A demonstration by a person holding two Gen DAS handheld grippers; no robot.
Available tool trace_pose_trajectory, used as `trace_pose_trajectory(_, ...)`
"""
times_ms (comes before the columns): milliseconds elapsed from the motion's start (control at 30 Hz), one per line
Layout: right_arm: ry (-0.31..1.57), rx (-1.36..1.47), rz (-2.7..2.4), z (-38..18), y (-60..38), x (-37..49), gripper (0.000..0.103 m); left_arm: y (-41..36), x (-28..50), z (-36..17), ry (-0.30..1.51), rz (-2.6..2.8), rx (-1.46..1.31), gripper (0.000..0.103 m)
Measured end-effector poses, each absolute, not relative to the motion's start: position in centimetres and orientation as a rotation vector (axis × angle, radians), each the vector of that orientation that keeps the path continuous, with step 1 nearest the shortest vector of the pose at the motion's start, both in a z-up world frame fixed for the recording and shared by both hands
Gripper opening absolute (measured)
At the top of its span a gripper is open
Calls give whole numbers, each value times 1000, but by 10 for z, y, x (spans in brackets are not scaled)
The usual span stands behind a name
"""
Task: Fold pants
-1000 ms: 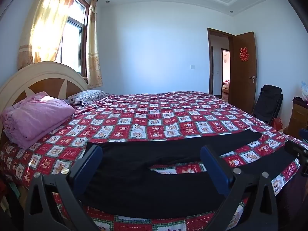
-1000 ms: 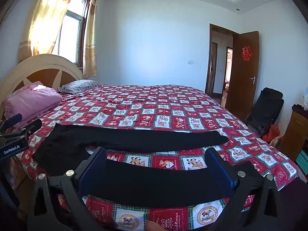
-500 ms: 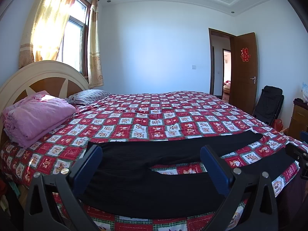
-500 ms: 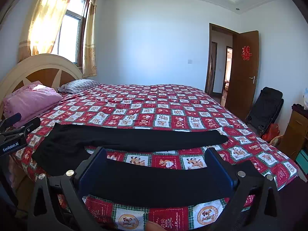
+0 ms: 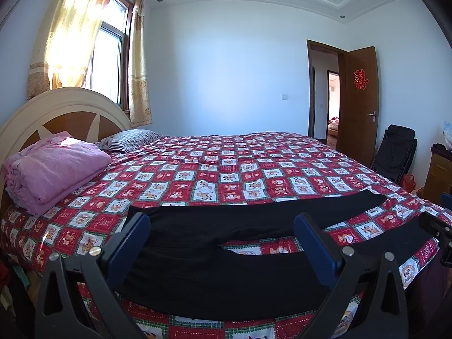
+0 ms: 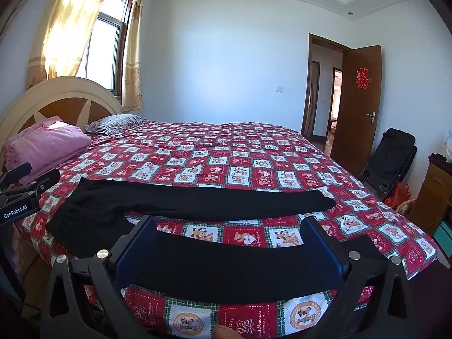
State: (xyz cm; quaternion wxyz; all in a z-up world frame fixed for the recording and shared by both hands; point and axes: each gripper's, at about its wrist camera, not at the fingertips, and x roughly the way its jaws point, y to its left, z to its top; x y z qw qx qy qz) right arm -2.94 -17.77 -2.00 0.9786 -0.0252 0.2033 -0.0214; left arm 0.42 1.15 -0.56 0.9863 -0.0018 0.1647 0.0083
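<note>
Sunlit bedroom, with a wide bed (image 5: 254, 169) under a red-and-white checked quilt (image 6: 240, 152) filling most of both views. Black pants (image 5: 226, 276) lie flat along the near edge of the bed, spread lengthwise: waist toward the headboard end, the two legs running toward the foot end, apart, with a strip of quilt showing between them. The far leg (image 6: 226, 203) lies straight across the quilt; the near leg (image 6: 231, 265) follows the mattress edge.

The left gripper (image 5: 221, 243) hangs over the waist and crotch part of the pants, its blue-padded fingers (image 5: 130, 243) spread wide, nothing between them, not touching the cloth as far as the view shows. The right gripper (image 6: 227, 243) hangs over the near leg, likewise spread wide and empty. In the right wrist view the left gripper shows at the left edge (image 6: 19, 189), beside the waist end; in the left wrist view part of the right gripper shows at the right edge (image 5: 438, 231), near the leg ends. A fingertip (image 6: 223, 332) shows at the bottom of the right wrist view.

At the head end, a folded pink blanket (image 5: 56, 169) rests against the curved headboard (image 5: 65, 104), with a striped pillow (image 5: 132, 138) beside it. Behind these, a window (image 5: 107, 65) with yellow curtains (image 5: 70, 28) lets light in. On the far right, a brown door (image 5: 358, 104) with a red paper cutting (image 5: 360, 79) stands open, a black folding chair (image 5: 395, 152) leans by the wall, and a wooden cabinet (image 5: 438, 172) stands at the edge.
</note>
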Motion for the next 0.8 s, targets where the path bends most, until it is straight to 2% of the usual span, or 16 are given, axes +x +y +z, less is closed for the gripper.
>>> trace_pose_trajectory(800,417,-51,-41,-23,-179,-28,102,10,2,-11,337,15,-3,103)
